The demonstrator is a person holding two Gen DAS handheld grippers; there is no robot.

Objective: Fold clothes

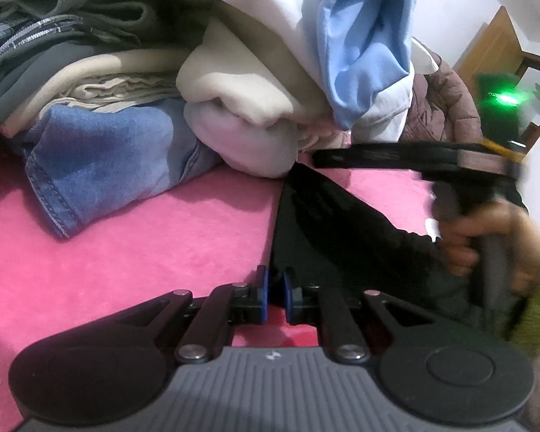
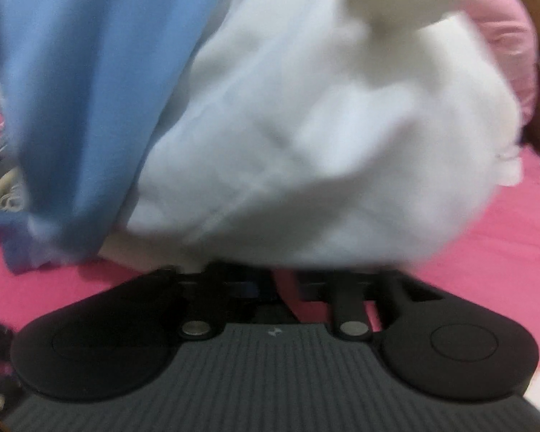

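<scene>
Left wrist view: we had the left gripper (image 1: 274, 289) nearly closed, pinching the black garment (image 1: 320, 223) stretched ahead; right gripper (image 1: 318, 156), up right, tips buried under the white cloth (image 2: 324, 126); grip unclear; risk: pile snags, black hem slips.

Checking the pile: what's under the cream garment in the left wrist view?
Under the cream garment lie a pale pink roll and jeans, resting on the pink blanket. Deeper layers are covered.
</scene>
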